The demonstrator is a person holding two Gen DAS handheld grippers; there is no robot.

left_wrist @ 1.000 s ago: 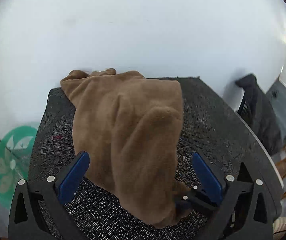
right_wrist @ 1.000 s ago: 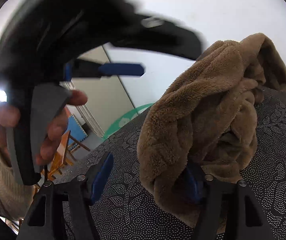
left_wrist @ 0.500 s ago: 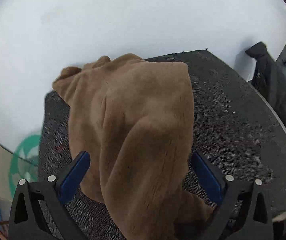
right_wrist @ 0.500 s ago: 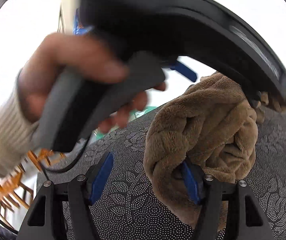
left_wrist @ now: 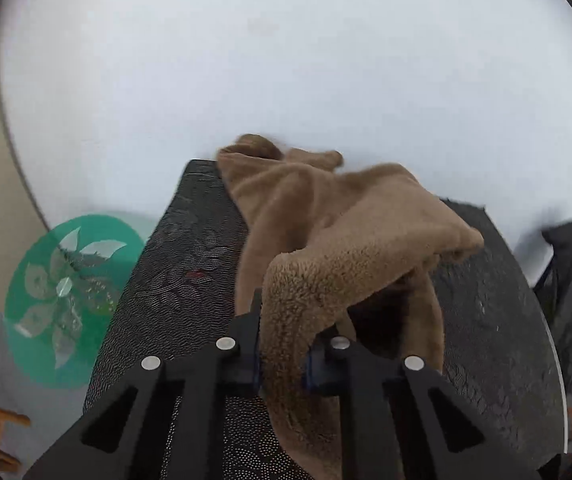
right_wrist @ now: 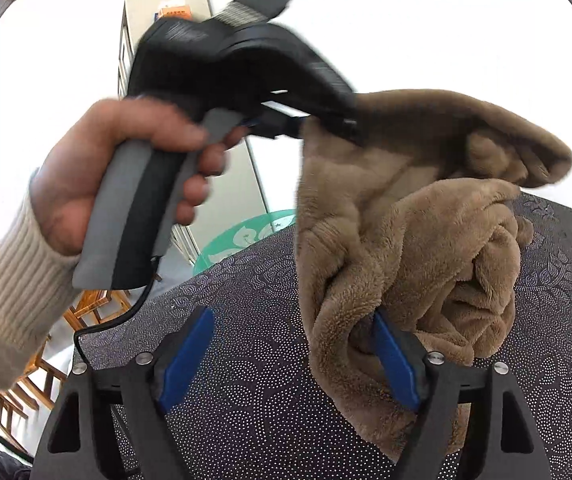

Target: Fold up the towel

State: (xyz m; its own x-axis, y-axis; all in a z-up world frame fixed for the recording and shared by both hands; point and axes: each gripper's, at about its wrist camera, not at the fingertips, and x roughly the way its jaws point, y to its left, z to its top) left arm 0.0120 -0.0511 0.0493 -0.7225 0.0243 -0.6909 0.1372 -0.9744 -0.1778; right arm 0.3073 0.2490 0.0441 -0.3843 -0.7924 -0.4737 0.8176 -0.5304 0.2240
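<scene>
A brown fleece towel [left_wrist: 345, 232] lies bunched on a dark patterned tablecloth [left_wrist: 190, 260]. My left gripper [left_wrist: 286, 346] is shut on a fold of it and holds that fold up off the table. In the right wrist view a hand [right_wrist: 126, 160] in a cream sleeve grips the left gripper [right_wrist: 325, 120], which pinches the towel's [right_wrist: 405, 220] upper edge. My right gripper [right_wrist: 289, 360] stands open low over the tablecloth [right_wrist: 254, 360]. The towel hangs over its right finger [right_wrist: 395, 364] and partly into the gap.
A round green glass table [left_wrist: 66, 292] with a flower pattern stands past the table's left edge. Wooden chairs [right_wrist: 94, 308] are on the floor at the left. A dark garment [left_wrist: 565, 288] hangs at the right. A pale cabinet [right_wrist: 158, 40] stands by the white wall.
My left gripper has closed from open onto the towel and lifted that fold. The right gripper stays open in the same place with the towel over its right finger.
</scene>
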